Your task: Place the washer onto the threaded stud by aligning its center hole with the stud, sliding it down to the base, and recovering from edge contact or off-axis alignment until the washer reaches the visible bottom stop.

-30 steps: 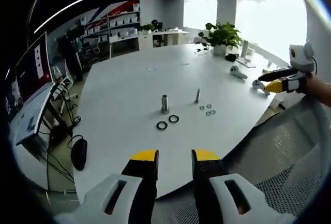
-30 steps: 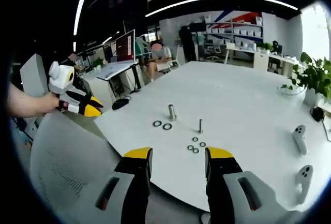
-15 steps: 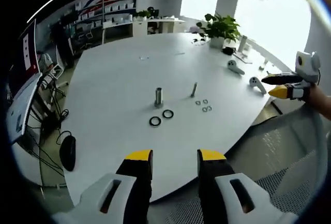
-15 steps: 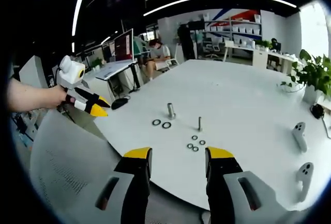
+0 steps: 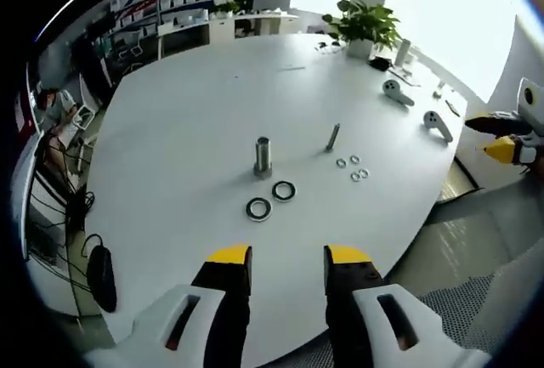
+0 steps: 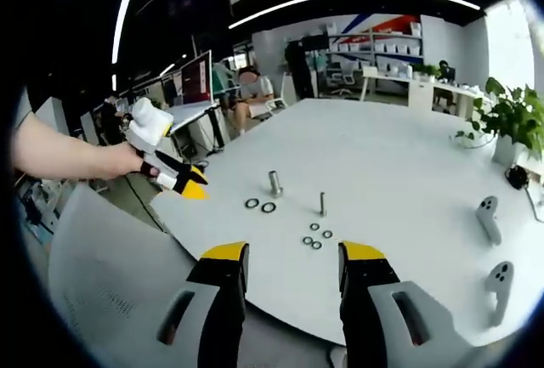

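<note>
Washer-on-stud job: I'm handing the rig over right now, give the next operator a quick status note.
Left gripper: open, holding nothing, short of the table edge.
Right gripper: open, holding nothing, also off the table.
Thick stud stands upright with two large black washers flat beside it. Thin stud stands upright with four small washers flat beside it.
Done: nothing; no washer is on either stud.
Left: pick up a washer, align its hole over a stud, slide it to the base.

An open-plan office: a large white round table (image 6: pixel 408 164) sits in the near space, with far shelving (image 6: pixel 378 45) of white boxes, desks with a monitor (image 6: pixel 194 79), a seated person (image 6: pixel 246 96), potted plants (image 5: pixel 365 24) and bright windows (image 5: pixel 425 2).
</note>
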